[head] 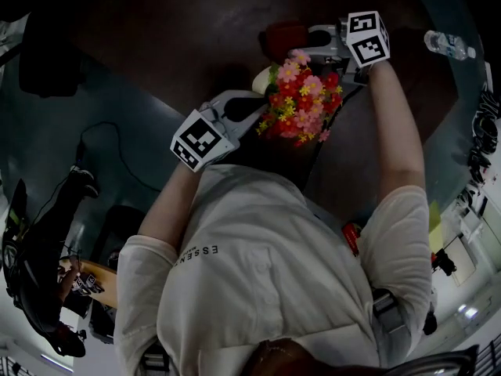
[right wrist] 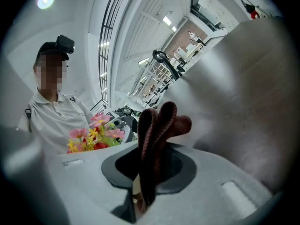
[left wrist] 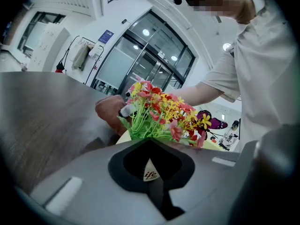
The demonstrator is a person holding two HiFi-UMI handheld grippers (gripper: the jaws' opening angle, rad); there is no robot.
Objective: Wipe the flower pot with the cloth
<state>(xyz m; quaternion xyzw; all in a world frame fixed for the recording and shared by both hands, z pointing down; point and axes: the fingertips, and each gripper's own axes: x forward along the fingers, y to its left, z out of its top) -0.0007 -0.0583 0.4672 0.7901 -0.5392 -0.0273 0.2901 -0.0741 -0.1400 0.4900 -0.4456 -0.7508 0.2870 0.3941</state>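
A cream flower pot [head: 261, 81] with pink, red and yellow flowers [head: 301, 104] stands on the dark table. My left gripper [head: 262, 108] reaches it from the near left, jaws shut on its cream wall [left wrist: 149, 170], which shows between the pads; flowers [left wrist: 159, 114] rise just beyond the left gripper [left wrist: 150, 144]. At the pot's far side, my right gripper [head: 305, 52] is shut on a dark red cloth [head: 283, 36]. In the right gripper view the cloth [right wrist: 158, 123] sticks up in folds out of the right gripper [right wrist: 145, 153], with the flowers [right wrist: 93, 136] to its left.
A clear water bottle [head: 450, 45] lies at the table's far right edge. The brown wooden tabletop [head: 156, 30] spreads to the left of the pot. The hand [left wrist: 109, 111] that holds the right gripper shows behind the flowers. A small red thing [head: 352, 237] is near my right side.
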